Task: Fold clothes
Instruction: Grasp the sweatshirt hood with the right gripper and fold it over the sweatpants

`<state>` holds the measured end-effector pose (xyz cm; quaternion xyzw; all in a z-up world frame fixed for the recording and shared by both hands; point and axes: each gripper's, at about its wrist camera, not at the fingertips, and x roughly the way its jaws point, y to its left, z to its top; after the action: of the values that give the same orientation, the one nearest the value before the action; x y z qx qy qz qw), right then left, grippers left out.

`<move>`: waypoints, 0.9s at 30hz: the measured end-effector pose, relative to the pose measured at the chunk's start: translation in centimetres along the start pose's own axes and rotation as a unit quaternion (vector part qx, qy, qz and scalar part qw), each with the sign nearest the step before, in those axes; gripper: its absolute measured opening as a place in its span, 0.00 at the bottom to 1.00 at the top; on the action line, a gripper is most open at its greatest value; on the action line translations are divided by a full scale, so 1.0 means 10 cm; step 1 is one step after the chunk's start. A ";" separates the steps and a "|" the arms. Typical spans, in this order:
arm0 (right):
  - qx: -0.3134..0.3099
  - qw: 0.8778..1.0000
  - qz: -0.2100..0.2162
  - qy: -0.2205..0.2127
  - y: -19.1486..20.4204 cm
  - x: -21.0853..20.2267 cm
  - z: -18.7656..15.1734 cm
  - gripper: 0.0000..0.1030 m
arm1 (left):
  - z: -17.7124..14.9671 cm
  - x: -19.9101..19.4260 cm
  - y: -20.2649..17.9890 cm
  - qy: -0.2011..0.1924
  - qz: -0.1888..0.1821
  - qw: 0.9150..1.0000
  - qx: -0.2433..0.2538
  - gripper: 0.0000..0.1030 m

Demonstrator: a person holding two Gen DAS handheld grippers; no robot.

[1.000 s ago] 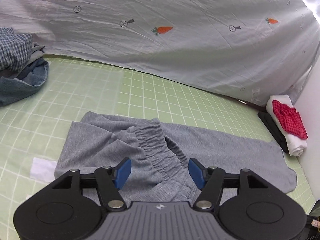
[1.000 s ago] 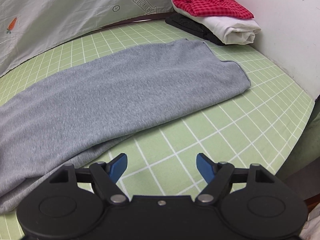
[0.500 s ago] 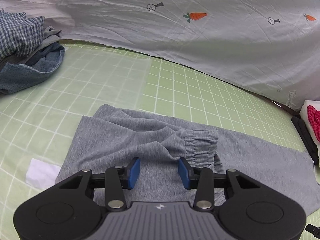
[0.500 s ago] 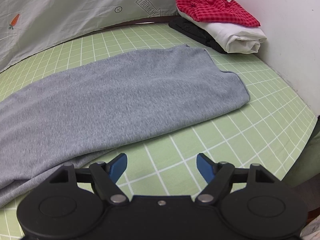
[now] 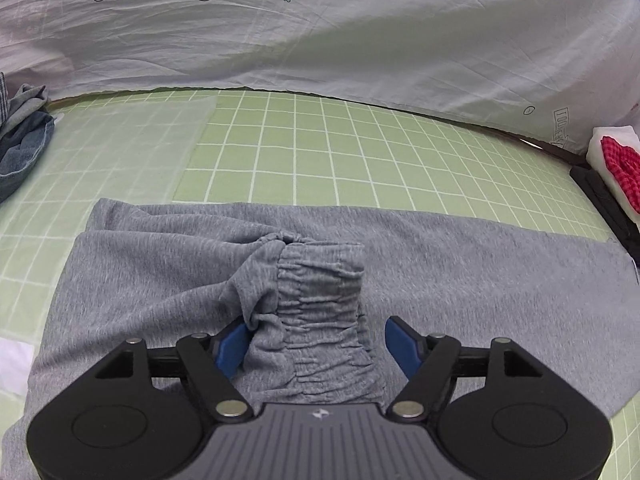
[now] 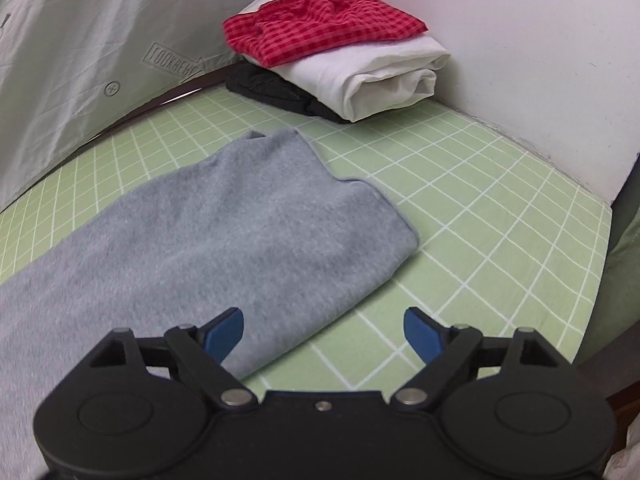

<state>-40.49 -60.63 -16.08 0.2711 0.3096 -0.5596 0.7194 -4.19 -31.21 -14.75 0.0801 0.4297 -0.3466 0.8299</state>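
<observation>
Grey sweatpants (image 5: pixel 460 272) lie flat across the green grid mat (image 5: pixel 320 152). Their elastic waistband (image 5: pixel 316 304) is bunched and raised between the blue fingers of my left gripper (image 5: pixel 316 346), which is open around it. In the right wrist view the leg end of the sweatpants (image 6: pixel 256 236) lies flat on the mat. My right gripper (image 6: pixel 324 334) is open and empty, low over the lower edge of the leg, with its left fingertip (image 6: pixel 224 332) over the cloth.
A folded stack of red checked, white and black clothes (image 6: pixel 336 52) sits at the mat's far right corner by the white wall. A pile of denim and checked clothes (image 5: pixel 20 144) lies at the left. A carrot-print sheet (image 5: pixel 320 28) hangs behind.
My left gripper narrowed over the waistband, then opened wider again, and the waistband now stands raised between its fingers. My right gripper moved toward the leg end and the folded stack.
</observation>
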 end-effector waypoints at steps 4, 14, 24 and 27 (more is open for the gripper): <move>0.003 1.000 -0.004 -0.008 -0.12 0.26 0.23 0.92 | 0.05 0.02 -0.06 0.000 0.002 1.000 -0.016 0.74; -0.066 0.997 0.048 -0.011 -0.14 0.75 0.66 0.97 | 0.13 0.06 -0.29 0.004 0.004 1.000 -0.008 0.78; -0.075 0.995 0.062 0.008 0.01 1.04 0.66 0.92 | 0.09 0.24 -0.42 0.040 0.032 0.998 0.044 0.85; -0.070 0.996 0.062 0.006 0.04 1.02 0.65 0.87 | 0.05 0.26 -0.51 0.044 0.043 0.995 0.073 0.89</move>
<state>-37.27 -71.85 -19.39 0.2421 0.3346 -0.4891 0.7683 -6.10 -36.53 -15.66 0.1735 0.4354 -0.3370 0.8165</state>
